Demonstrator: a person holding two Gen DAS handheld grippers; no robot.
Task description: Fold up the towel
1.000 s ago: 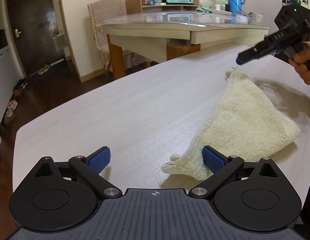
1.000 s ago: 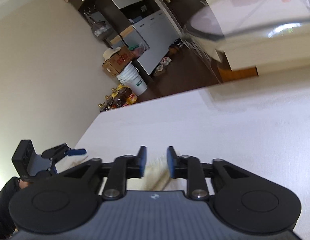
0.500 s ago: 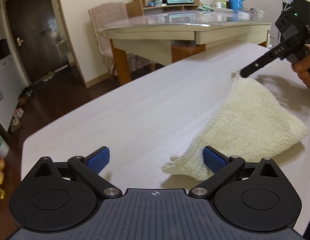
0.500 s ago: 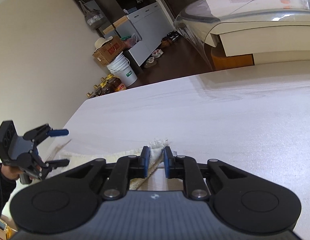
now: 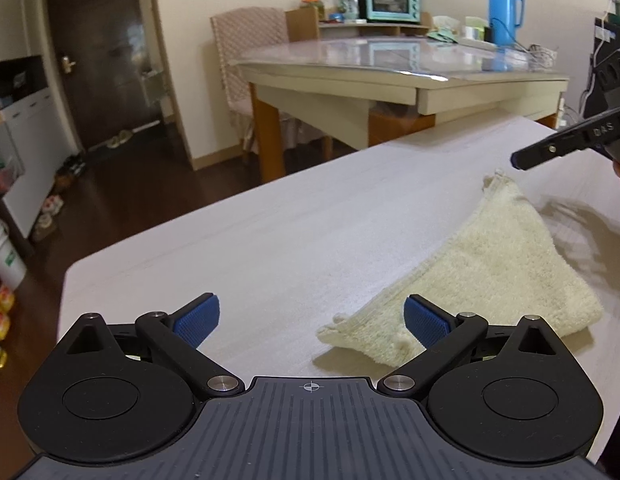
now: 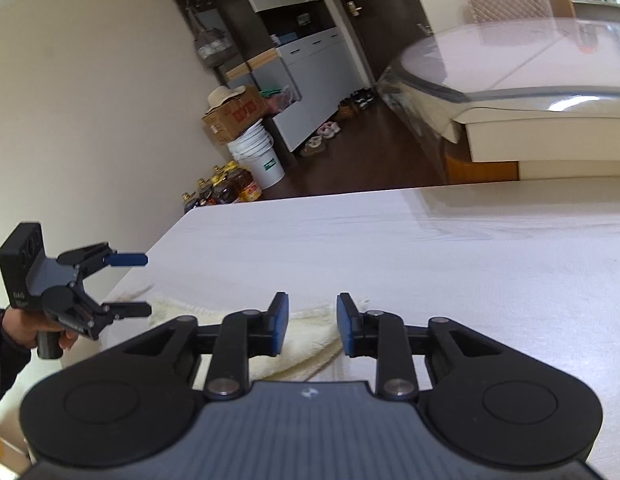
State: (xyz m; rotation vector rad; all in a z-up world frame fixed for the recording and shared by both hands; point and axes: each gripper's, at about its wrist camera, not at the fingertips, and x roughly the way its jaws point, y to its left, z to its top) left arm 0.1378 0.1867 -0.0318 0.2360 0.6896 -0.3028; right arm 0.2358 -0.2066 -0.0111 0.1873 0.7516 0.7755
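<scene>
The cream towel (image 5: 482, 276) lies folded into a rough triangle on the pale tabletop (image 5: 269, 240), toward the right side in the left wrist view, 1 fringed corner pointing away and another lying near the camera; bare tabletop spreads wide to the left of it, out to the rounded near-left corner and the left edge, beyond which the dark floor (image 5: 121, 200) drops away; the far edge faces a glass-topped dining table (image 5: 390, 64) standing apart across a gap.

The left hand-held gripper (image 5: 312, 318) is spread wide and holds nothing; its right blue pad (image 5: 424, 320) sits just over the towel's near edge, though contact cannot be told, and its left pad (image 5: 197, 316) hangs over bare tabletop.

The right hand-held gripper (image 6: 312, 324) is parted to a narrow gap and is empty; in the right wrist view the towel (image 6: 305, 338) shows between and below its 2 pads; in the left wrist view its tip (image 5: 550, 150) hovers just above the towel's far corner, apart from it.
</scene>
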